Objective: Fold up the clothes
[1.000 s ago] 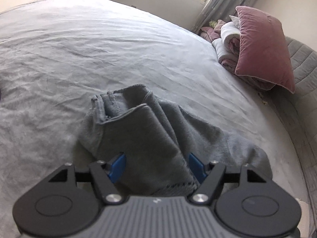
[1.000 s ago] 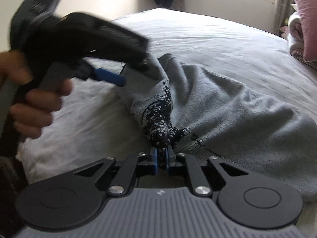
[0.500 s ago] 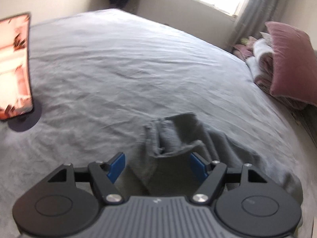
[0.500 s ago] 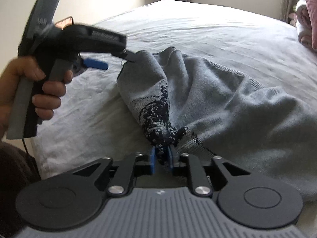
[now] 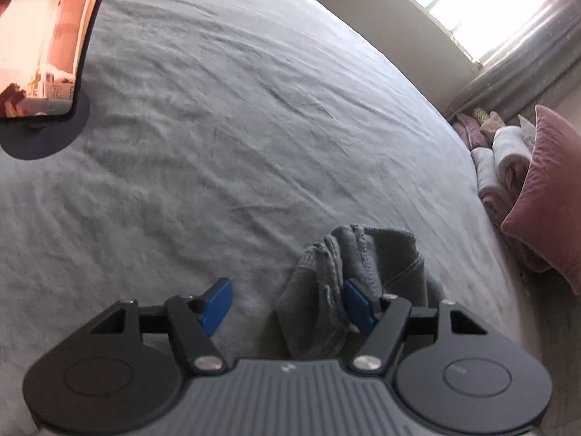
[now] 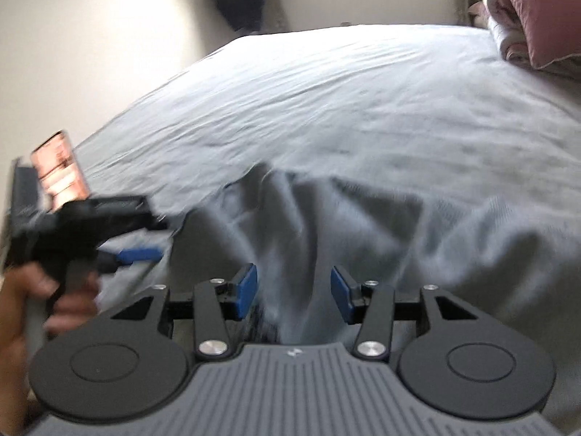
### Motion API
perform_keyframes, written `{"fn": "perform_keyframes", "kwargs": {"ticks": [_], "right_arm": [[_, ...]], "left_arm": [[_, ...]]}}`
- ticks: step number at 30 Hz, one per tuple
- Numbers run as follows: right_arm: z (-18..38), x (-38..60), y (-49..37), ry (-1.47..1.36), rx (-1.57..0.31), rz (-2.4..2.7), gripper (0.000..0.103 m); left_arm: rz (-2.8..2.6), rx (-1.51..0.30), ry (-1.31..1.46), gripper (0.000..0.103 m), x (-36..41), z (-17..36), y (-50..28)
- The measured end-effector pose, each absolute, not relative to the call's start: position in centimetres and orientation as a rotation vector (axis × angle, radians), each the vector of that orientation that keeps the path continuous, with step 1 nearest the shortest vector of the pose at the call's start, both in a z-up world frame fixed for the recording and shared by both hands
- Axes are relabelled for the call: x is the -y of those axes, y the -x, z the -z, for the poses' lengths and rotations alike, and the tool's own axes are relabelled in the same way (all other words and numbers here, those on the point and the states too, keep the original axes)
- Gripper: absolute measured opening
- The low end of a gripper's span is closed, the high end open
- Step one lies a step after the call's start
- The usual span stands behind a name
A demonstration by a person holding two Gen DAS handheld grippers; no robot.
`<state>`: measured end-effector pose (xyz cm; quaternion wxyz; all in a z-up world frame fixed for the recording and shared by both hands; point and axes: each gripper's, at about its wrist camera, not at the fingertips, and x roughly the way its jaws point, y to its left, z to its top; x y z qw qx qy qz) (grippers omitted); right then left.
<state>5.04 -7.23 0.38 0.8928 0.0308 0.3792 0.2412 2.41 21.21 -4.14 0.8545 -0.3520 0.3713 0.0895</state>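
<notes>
Left wrist view: we see left gripper (image 5: 285, 305) spread wide, grasping nothing. Grey garment (image 5: 348, 283) bunched on bed sheet (image 5: 236, 127) at 1 o'clock of jaws, touching right finger pad (image 5: 357, 305). Phone screen (image 5: 43, 36) at 10 o'clock; pink pillow (image 5: 544, 196) at 3 o'clock.

Right wrist view: right gripper (image 6: 294, 292) released, garment (image 6: 363, 225) lying loose between pads and spreading toward 3 o'clock. Left gripper (image 6: 139, 254), held in hand (image 6: 36, 312), at 9 o'clock, blurred.

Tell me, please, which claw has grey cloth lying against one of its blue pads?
The left claw: the grey garment rests against its right-hand pad. The right claw stands open, pads clear.
</notes>
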Motion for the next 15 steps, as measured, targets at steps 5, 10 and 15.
{"fn": "perform_keyframes", "kwargs": {"ticks": [5,10,15], "right_arm": [[0.5,6.7,-7.2,-0.036,-0.81,-0.387,0.05],[0.9,8.8,-5.5,-0.068,-0.842,-0.351,0.054],[0.8,11.5,-4.3,-0.047,-0.81,-0.285,0.062]], "left_arm": [[-0.195,-0.725,0.66,0.07,-21.2,3.1,-2.9],[-0.104,-0.813,0.643,0.076,-20.6,4.5,-4.5],[-0.13,-0.81,0.599,0.073,-19.6,4.2,-4.4]]}}
